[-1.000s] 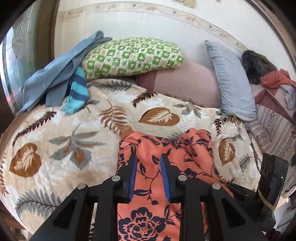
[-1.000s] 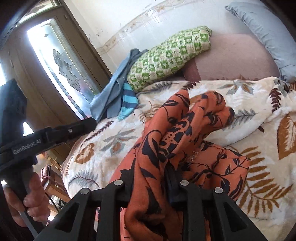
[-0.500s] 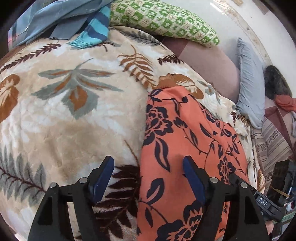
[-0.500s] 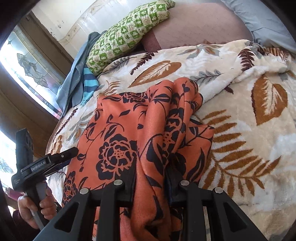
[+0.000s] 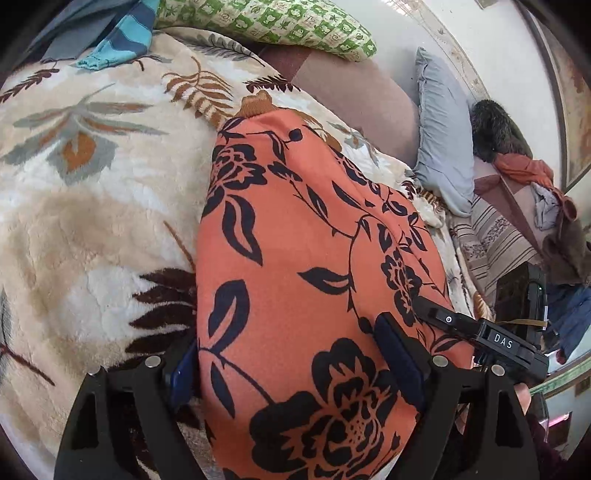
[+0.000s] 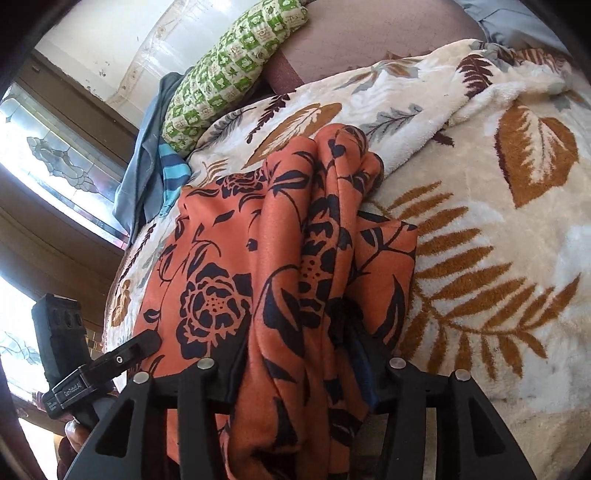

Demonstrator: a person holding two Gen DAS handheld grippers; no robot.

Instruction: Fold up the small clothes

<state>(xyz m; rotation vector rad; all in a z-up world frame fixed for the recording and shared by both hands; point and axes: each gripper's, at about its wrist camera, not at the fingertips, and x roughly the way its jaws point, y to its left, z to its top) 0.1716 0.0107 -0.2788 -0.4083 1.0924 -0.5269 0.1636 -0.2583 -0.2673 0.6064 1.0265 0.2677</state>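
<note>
Garment: orange floral cloth (image 5: pixel 306 258) lies on the leaf-print blanket (image 5: pixel 92 206) of the bed, its left part flat, its right part bunched in folds.
Long axis: runs from the near edge away toward the green pillow (image 5: pixel 266 26).
Left tongs (image 5: pixel 295 365): spread wide, straddling the near hem, gripping nothing.
Right tongs (image 6: pixel 303 354): clenched on the gathered folds (image 6: pixel 325 206).
Nearer hand: both sit at the near hem; the right alone has cloth.
</note>
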